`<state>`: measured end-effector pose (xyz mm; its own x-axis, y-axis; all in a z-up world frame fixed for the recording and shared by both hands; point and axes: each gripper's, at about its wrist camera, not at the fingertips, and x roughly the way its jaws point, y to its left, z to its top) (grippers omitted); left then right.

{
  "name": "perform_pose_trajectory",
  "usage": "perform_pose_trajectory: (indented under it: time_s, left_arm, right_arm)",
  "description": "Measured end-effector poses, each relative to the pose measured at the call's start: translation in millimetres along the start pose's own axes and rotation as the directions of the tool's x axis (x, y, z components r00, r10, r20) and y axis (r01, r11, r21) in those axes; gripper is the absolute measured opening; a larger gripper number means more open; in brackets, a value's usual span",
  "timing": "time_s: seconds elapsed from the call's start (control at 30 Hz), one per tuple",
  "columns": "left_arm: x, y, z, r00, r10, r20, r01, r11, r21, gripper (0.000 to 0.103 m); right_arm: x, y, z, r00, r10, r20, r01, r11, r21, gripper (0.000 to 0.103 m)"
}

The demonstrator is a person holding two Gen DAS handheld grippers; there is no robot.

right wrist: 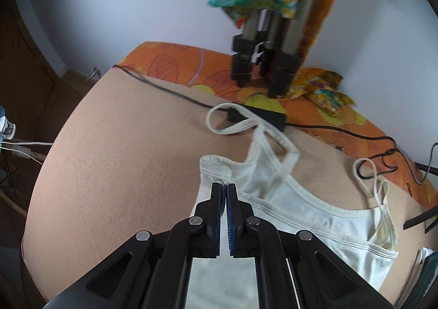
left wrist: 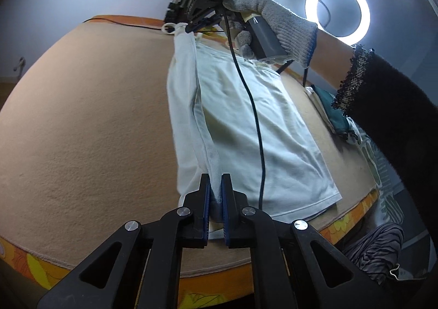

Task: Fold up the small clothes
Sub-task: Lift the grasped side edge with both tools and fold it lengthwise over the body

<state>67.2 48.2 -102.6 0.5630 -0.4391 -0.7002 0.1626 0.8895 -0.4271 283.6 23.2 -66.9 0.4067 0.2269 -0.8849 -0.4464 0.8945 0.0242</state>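
While left tongs (left wrist: 216,186) pinch white camisole (left wrist: 246,123) hem, right tongs (right wrist: 224,194) clamp its top edge, 2 straps (right wrist: 232,123) visible only there.

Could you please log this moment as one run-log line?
left claw: shut on top's hem | right claw: shut on top's armhole edge | white top: side lifted over, fold underway

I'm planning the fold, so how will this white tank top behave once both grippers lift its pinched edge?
Likely floppy: the tank top already sags in a soft ridge between the left gripper and right gripper. Probably light, since thin fabric lies flat on the blanket. Its strap loops loosely and may dangle or snag.
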Motion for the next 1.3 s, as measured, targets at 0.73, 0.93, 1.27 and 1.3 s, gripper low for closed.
perform_pose_trajectory:
  time_s: [0.73,0.93,1.27,1.3]
  left_arm:
    - [44.6,-59.3,-10.0,0.989,-0.051,-0.139,0.076,0.981,0.18,0.006]
    - [45.7,-68.6,-20.6,0.974,-0.09,-0.208,0.138,0.964,0.227,0.023]
    - [17.1,-66.7,-13.3,0.987,-0.116,-0.109,0.137,0.968,0.212,0.023]
    - [15.0,-67.2,-11.8,0.99,-0.108,-0.09,0.125,0.968,0.217,0.023]
  right_arm:
    - [17.1,-53.5,-23.9,1.0,-0.021,-0.014,0.022,0.996,0.088,0.001]
    - [22.2,-54.5,-25.9,0.997,-0.071,-0.023,0.072,0.995,0.065,0.015]
    - [-54.7,-73.9,-50.1,0.991,-0.007,0.132,-0.008,0.993,0.115,0.031]
    - [-64.5,-76.5,-56.8,0.989,0.007,0.148,-0.025,0.992,0.122,0.032]
